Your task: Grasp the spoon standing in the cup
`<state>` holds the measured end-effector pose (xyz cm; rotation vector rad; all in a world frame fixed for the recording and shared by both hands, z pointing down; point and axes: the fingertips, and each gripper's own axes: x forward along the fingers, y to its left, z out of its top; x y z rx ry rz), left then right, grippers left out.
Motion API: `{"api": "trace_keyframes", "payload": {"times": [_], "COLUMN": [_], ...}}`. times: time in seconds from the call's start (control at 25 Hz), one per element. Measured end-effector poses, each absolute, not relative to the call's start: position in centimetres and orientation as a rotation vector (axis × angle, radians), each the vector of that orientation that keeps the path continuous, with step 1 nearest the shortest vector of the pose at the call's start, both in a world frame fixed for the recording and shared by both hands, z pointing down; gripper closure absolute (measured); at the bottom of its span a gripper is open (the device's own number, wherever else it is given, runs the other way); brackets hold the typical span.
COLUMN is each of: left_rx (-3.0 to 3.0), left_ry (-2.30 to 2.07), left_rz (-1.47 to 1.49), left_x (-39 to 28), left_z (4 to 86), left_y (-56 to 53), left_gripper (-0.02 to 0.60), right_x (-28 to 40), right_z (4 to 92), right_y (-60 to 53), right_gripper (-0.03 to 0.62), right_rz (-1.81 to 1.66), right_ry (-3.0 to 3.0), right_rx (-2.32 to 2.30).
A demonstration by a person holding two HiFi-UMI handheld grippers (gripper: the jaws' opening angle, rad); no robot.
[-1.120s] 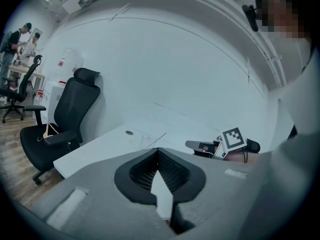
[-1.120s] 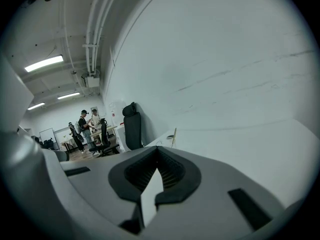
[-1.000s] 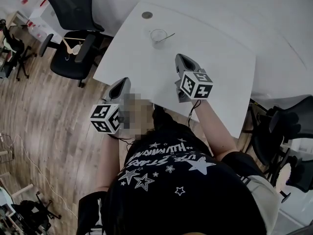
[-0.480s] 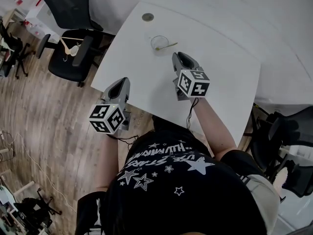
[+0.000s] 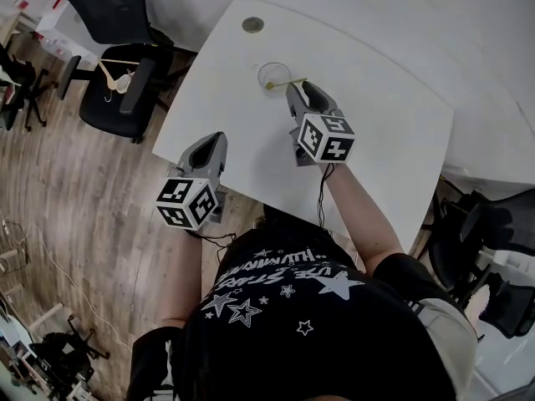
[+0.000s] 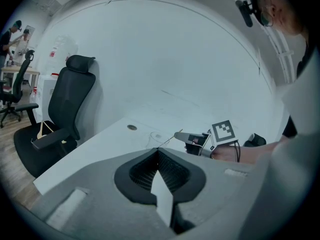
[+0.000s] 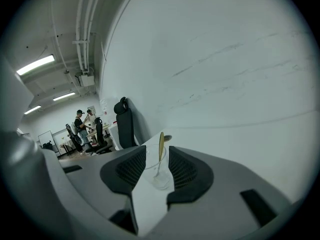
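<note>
The left gripper [image 5: 214, 140] hovers by the near tabletop [image 5: 376, 124] edge, elbow tucked, jaws shut on nothing. The right gripper [image 5: 298, 92] reaches forward on a straighter arm, tilted slightly down. Its jaws have just opened wide, and the spoon [image 7: 160, 146] stands in the cup [image 7: 162, 179] just ahead, framed by their gap, untouched.

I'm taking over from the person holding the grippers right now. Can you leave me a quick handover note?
Right gripper: open, its jaws have just been opening; the spoon is lined up between them, not gripped.
Left gripper: shut, empty, by the table's near edge.
The spoon leans in the clear cup on the white table.
Done: approach. Left: close on the spoon's handle.
</note>
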<state>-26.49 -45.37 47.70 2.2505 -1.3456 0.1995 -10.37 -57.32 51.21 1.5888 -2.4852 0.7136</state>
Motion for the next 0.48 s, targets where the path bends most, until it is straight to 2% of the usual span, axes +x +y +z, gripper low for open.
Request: {"api": "trace_keyframes", "payload": {"times": [0.24, 0.48], "left_rx": [2.233, 2.214], "left_ry": [-1.356, -1.384], "left_rz": [0.216, 0.201], "left_x": [-26.5, -27.2], "left_z": [48.7, 48.8], "left_y": [-46.6, -47.4], "left_gripper": [0.575, 0.575], "right_x": [-10.4, -10.2], "right_z": [51.9, 52.3], "right_y": [-58.8, -59.2], "right_gripper": [0.454, 0.507], "right_rz": [0.723, 0.723], "right_ry": [-2.477, -2.463], "right_rx": [1.604, 1.616]}}
